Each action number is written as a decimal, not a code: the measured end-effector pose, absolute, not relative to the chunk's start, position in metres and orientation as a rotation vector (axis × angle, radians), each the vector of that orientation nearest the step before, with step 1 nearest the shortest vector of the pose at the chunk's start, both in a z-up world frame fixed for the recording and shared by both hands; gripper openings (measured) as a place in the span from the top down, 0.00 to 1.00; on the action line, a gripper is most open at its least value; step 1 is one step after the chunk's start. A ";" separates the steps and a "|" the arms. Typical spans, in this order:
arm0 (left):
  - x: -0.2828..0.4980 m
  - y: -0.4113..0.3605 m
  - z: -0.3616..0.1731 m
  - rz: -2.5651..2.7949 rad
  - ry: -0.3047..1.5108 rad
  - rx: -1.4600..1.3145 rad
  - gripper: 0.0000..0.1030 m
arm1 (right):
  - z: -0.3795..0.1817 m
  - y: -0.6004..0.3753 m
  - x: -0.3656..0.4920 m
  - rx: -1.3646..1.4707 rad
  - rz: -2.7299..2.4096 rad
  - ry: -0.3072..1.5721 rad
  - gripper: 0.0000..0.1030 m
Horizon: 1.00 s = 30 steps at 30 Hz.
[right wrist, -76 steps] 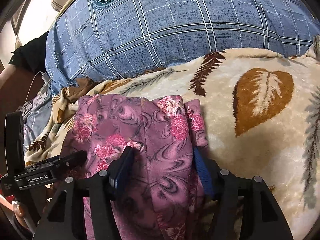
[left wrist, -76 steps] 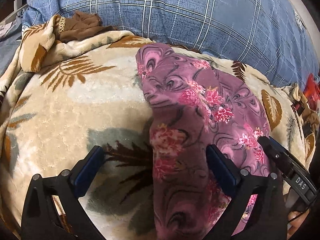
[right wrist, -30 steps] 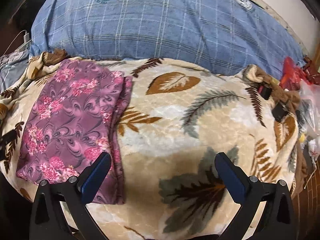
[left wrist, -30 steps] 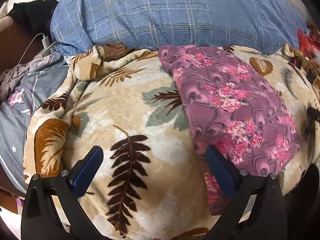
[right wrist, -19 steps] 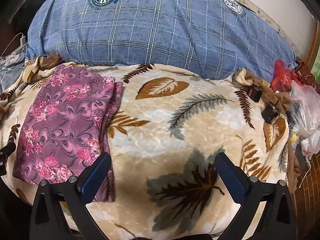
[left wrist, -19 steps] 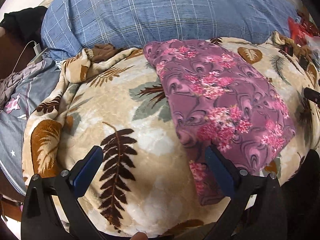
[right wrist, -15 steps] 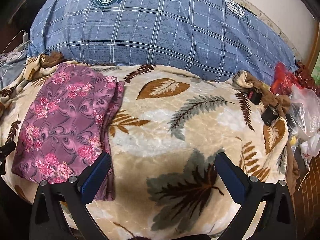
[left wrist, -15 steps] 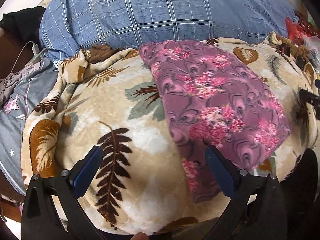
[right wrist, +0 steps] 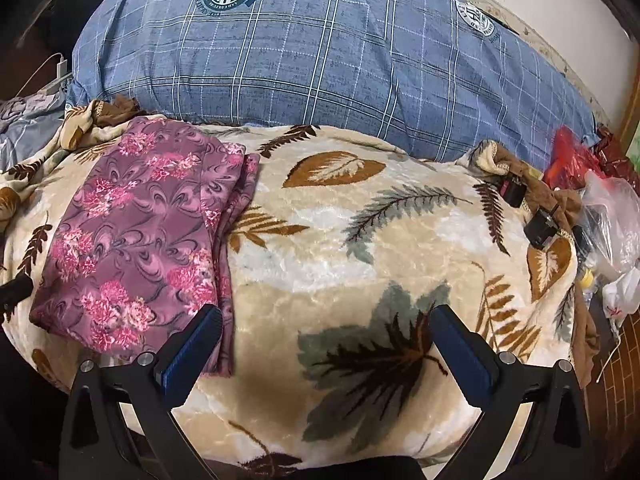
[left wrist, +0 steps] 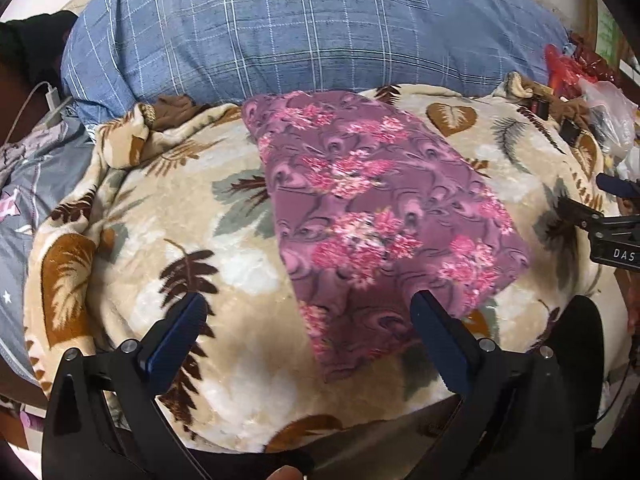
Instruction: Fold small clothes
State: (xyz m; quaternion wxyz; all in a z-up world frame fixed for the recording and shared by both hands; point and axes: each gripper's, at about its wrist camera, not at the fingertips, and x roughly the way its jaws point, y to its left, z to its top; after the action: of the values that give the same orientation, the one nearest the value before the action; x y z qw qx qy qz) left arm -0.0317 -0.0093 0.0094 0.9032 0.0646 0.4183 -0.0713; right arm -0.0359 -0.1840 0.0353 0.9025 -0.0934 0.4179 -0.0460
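A folded purple garment with pink flowers [left wrist: 376, 216] [right wrist: 148, 232] lies flat on the cream leaf-print blanket [left wrist: 224, 264] [right wrist: 360, 248]. It forms a long rectangle reaching toward the pillow. My left gripper [left wrist: 308, 320] is open and held back above the blanket's near edge, nothing between its blue pads. The right gripper [right wrist: 326, 328] is open too, over bare blanket to the right of the garment. Part of the right gripper's black body [left wrist: 608, 232] shows at the right edge of the left wrist view.
A big blue plaid pillow [left wrist: 312, 36] [right wrist: 320, 60] lies behind the blanket. Grey bedding and a white charger cable [left wrist: 44, 100] are at the left. Red and clear plastic bags [right wrist: 600, 200] and small black items [right wrist: 540, 228] crowd the right edge.
Both grippers let go of the garment and pulled back and up from it. The garment now lies folded on the blanket, and both views show more of the bed.
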 end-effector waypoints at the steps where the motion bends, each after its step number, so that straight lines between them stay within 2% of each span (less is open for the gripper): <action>1: -0.033 -0.011 0.009 -0.155 0.869 0.128 0.01 | 0.036 -0.184 -0.037 -0.192 -0.095 0.864 0.00; 21: -0.049 -0.039 0.014 -0.261 0.867 0.114 0.01 | 0.045 -0.197 -0.057 -0.171 -0.126 0.859 0.00; 30: -0.055 -0.053 0.016 -0.275 0.835 0.161 0.01 | 0.040 -0.208 -0.055 -0.064 -0.069 0.909 0.00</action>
State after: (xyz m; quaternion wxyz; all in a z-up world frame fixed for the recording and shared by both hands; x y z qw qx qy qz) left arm -0.0555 -0.0533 0.0158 0.9019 0.0776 0.4036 -0.1327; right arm -0.0548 -0.2083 0.0404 0.8974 -0.0310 0.4389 -0.0333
